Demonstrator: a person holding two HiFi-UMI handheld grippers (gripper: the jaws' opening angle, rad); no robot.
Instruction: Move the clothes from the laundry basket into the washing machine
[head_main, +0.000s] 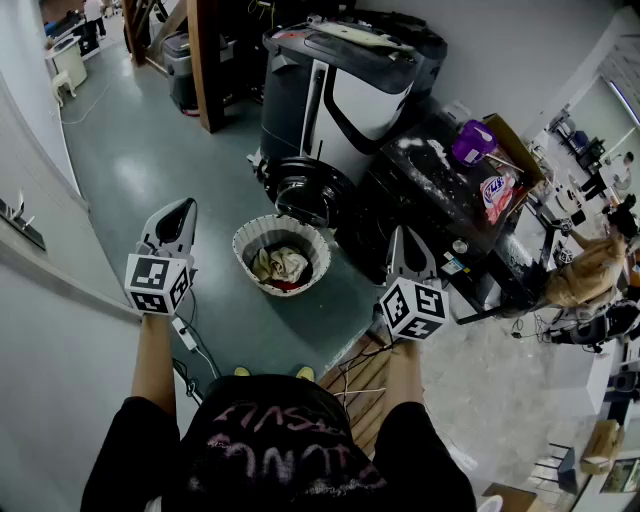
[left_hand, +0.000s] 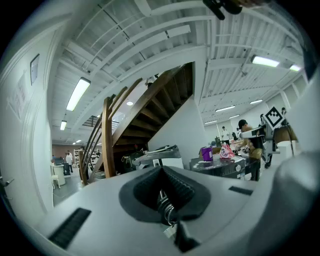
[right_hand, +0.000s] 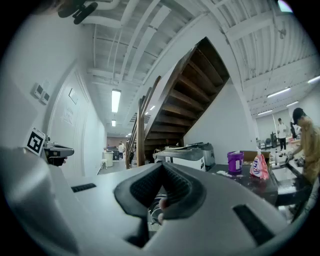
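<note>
Left tongs: pressed together, nothing between them, held level and up off the floor. Right tongs: the same, pressed together and bare. The left gripper view and the right gripper view both look out across the room, not down at the load.

Clothes: a crumpled heap in the laundry basket, on the floor at 12 o'clock from the person, between the two tongs and below them. Washing machine just beyond the basket at 12 to 1 o'clock. Its round door is next to the basket rim; cannot tell whether it stands open.

Likely trouble:
- Both tongs must spread and tip down before any pick. A closed dive would only poke the heap.
- The heap is tangled. A pinch on one fold may lift several pieces, and a hanging end could drag on the floor or catch on the door ring.
- Cable lies on the floor at 7 o'clock from the basket, by the feet: a trip or snag risk when stepping in.
- Desk edge sits close at 3 o'clock of the right tongs; a wide swing could clip it.

Room: wall close at 9 o'clock. Open floor runs to 11 o'clock. The straight path from basket to door is short and unblocked.
</note>
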